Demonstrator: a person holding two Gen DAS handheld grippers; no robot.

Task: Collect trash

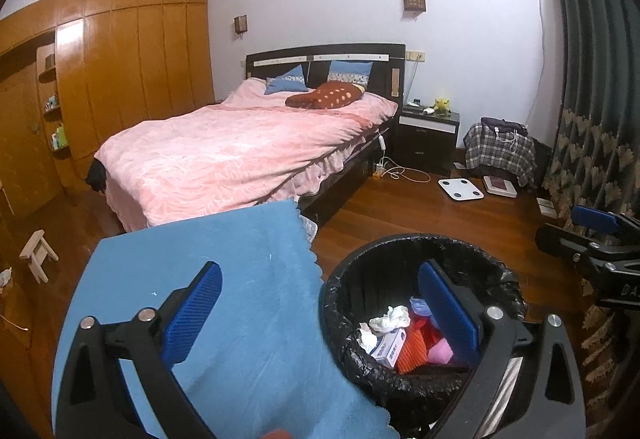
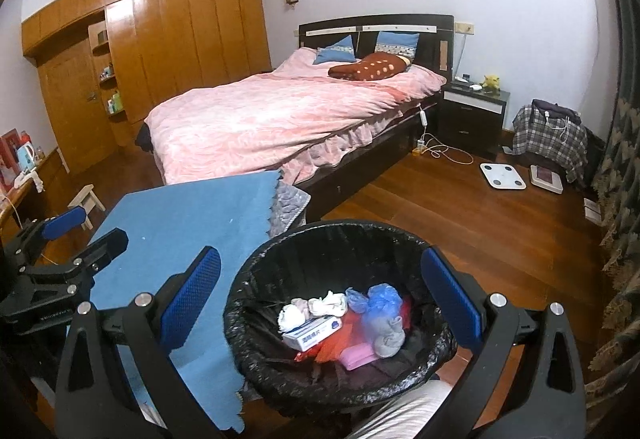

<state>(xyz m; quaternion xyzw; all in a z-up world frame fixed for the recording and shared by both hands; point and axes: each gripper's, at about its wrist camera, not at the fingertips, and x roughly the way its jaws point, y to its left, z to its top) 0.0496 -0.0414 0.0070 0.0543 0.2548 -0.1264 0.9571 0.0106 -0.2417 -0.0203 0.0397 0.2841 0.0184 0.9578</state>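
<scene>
Wardrobe panelling (image 2: 168, 23) in glossy orange wood is filling the far left wall, and a bed (image 2: 288, 111) under a rumpled pink plush cover is taking up the middle of the room, with two blue pillows (image 2: 396, 41) and a brown dotted cushion (image 2: 370, 68) lying at its dark headboard. Polished wooden floor (image 2: 460, 215) is stretching to the right, where a dark patterned curtain (image 2: 620, 167) is hanging. A blue fleecy cloth (image 1: 224, 279) with a zigzag edge is covering the flat surface just left of the trash bin (image 2: 340, 235), a round bin lined with a crinkled black bag and sitting between that cloth and the bare floor. Crumpled white tissues (image 2: 316, 305), a small white box (image 2: 312, 331), a blue plastic bag (image 2: 380, 297) and red and pink scraps are lying inside it. A dark nightstand (image 2: 472, 115), a plaid-draped seat (image 2: 548, 139), a square white scale (image 2: 503, 176) and a small wooden stool (image 1: 38, 253) are standing farther off. The left gripper (image 1: 320, 315) is hanging wide and empty over the bin's left rim; the right gripper (image 2: 320, 303) is also spread wide and empty, straddling the bin.
</scene>
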